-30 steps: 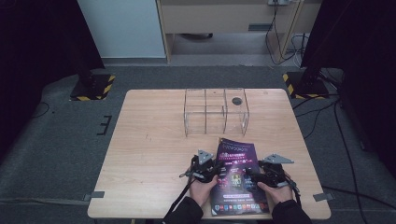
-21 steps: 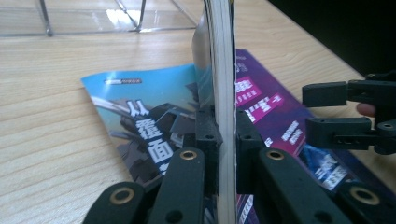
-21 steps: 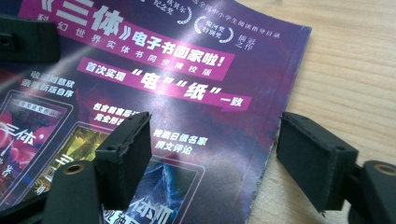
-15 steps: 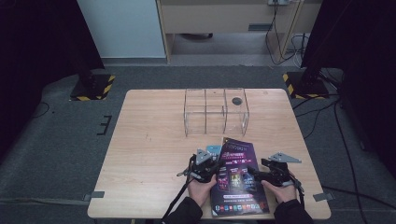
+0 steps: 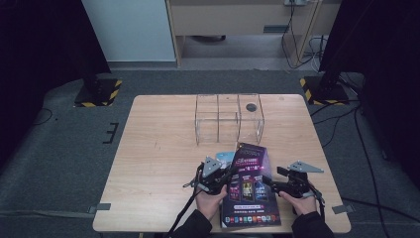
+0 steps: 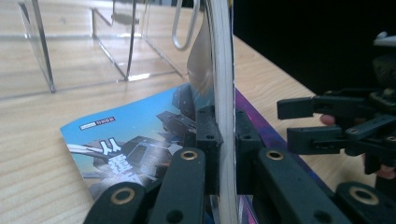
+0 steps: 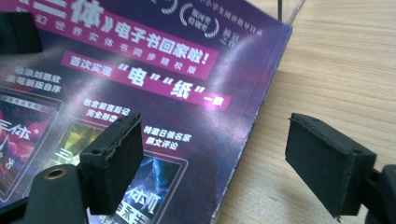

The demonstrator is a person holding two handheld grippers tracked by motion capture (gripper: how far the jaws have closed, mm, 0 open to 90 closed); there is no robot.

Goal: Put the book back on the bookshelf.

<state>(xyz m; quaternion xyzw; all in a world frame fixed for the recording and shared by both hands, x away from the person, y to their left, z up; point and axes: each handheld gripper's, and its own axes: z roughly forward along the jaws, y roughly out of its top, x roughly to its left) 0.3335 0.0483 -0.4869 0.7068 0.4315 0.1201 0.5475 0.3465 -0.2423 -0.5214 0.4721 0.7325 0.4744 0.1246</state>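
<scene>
The left gripper (image 6: 219, 154) pinched the purple book's (image 5: 250, 186) left edge, tilting it above the bench (image 5: 158, 148). The right gripper's (image 7: 212, 154) jaws, just widened, straddled its right edge without contact. Held one-sided, the book could slip or flop onto the blue booklet (image 6: 126, 140).

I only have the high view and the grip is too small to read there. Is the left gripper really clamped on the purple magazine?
Observer: Yes. The left gripper pinches the purple magazine by its edge, one pad on each side.
Operator: And the right one?
Observer: The right gripper is open. Its jaws have just been opening and straddle the magazine's edge without touching it.
Operator: Anything underneath?
Observer: A blue booklet lies flat on the table.
</scene>
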